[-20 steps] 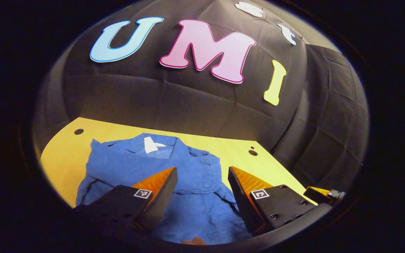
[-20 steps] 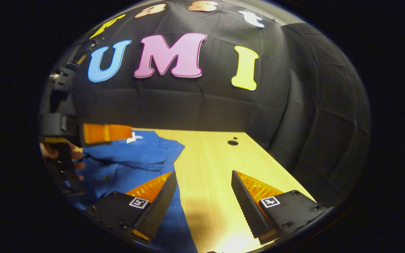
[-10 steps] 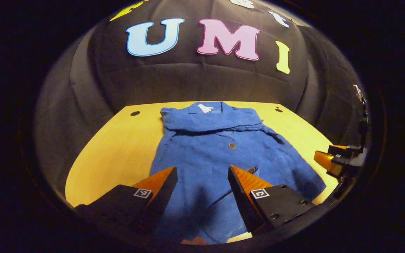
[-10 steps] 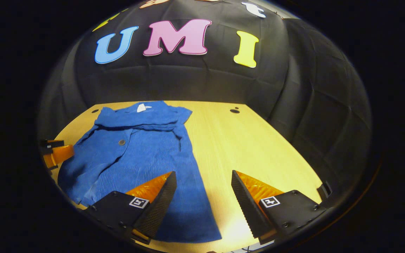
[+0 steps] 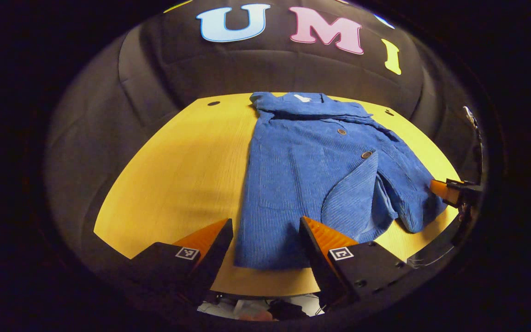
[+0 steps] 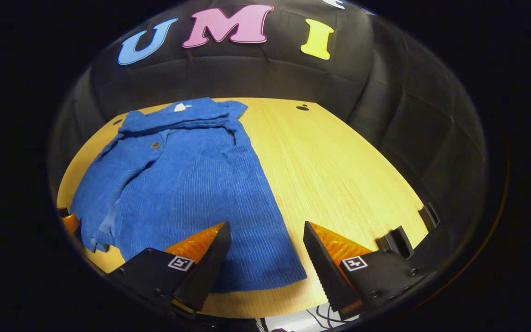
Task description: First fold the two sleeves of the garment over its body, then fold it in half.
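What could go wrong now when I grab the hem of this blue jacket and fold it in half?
The sleeves folded across the blue jacket lie loose near the collar, so lifting the hem may shake them open. One front flap is already turned over and could crease into the fold. Both the left gripper and right gripper are open above the hem's corners; uneven grips would skew the fold.

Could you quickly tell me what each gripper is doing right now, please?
Left gripper: open, holding nothing.
Right gripper: open, holding nothing.
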### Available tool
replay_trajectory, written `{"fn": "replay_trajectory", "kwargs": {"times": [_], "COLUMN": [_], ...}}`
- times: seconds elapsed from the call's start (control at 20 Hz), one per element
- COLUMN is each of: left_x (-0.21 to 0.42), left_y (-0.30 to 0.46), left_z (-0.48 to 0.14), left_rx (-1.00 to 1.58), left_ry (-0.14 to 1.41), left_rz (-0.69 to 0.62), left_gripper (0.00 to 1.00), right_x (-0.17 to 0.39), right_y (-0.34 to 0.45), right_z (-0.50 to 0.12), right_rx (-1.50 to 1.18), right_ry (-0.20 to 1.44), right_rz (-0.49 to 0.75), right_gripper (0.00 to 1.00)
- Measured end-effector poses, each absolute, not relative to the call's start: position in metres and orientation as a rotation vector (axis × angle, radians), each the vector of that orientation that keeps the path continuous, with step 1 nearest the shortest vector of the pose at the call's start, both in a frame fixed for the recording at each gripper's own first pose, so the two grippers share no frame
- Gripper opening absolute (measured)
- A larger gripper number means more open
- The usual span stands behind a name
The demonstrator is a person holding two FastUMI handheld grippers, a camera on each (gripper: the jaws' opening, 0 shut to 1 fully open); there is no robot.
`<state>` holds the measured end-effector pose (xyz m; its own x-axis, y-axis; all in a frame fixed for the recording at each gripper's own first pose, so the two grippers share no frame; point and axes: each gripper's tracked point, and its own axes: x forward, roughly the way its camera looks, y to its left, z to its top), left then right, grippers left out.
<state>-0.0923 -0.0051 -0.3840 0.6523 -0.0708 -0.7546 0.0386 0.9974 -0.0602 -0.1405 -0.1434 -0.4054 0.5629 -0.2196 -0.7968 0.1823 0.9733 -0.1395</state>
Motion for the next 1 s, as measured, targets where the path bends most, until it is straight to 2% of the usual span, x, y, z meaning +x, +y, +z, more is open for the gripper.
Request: {"fn": "replay_trajectory", "kwargs": {"times": [0.2,0.25,0.35,0.4,0.45,0.5,0.6,0.65,0.7,0.75,0.8,0.9,1.0], "left_x": [-0.095,-0.095,-0.094,-0.095,-0.094,-0.095,-0.091,-0.085,-0.086,-0.086,-0.085,-0.085,-0.083], "left_y": [-0.011,-0.014,-0.019,-0.021,-0.024,-0.03,-0.033,-0.035,-0.037,-0.038,-0.039,-0.041,-0.042], "left_z": [-0.39,-0.389,-0.389,-0.387,-0.388,-0.387,-0.384,-0.387,-0.387,-0.385,-0.387,-0.384,-0.384], "left_rx": [-0.026,-0.022,-0.024,-0.025,-0.024,-0.028,-0.03,-0.024,-0.035,-0.044,-0.048,-0.069,-0.073], "left_ry": [0.871,0.875,0.889,0.895,0.9,0.895,0.901,0.895,0.901,0.908,0.912,0.918,0.919], "left_rz": [-0.053,-0.062,-0.064,-0.064,-0.066,-0.077,-0.065,-0.072,-0.048,-0.033,-0.038,-0.055,-0.091], "left_gripper": [0.82,0.85,0.8,0.72,0.65,0.6,0.31,0.29,0.27,0.07,0.08,0.06,0.01], "right_x": [-0.144,-0.144,-0.145,-0.146,-0.143,-0.143,-0.139,-0.135,-0.134,-0.132,-0.134,-0.129,-0.128], "right_y": [-0.143,-0.142,-0.135,-0.133,-0.13,-0.125,-0.121,-0.114,-0.113,-0.112,-0.109,-0.104,-0.101], "right_z": [-0.413,-0.413,-0.419,-0.418,-0.417,-0.419,-0.419,-0.421,-0.421,-0.42,-0.42,-0.419,-0.422], "right_rx": [-0.003,0.013,0.108,0.111,0.095,0.099,0.083,0.106,0.105,0.093,0.073,0.011,0.015], "right_ry": [0.964,0.965,0.998,0.998,1.005,1.034,1.053,1.059,1.06,1.046,1.051,1.028,1.036], "right_rz": [-0.254,-0.254,-0.243,-0.249,-0.237,-0.2,-0.196,-0.169,-0.187,-0.189,-0.164,-0.095,-0.03], "right_gripper": [1.0,1.0,1.0,0.98,0.76,0.75,0.56,0.53,0.34,0.14,0.14,0.04,0.04]}}
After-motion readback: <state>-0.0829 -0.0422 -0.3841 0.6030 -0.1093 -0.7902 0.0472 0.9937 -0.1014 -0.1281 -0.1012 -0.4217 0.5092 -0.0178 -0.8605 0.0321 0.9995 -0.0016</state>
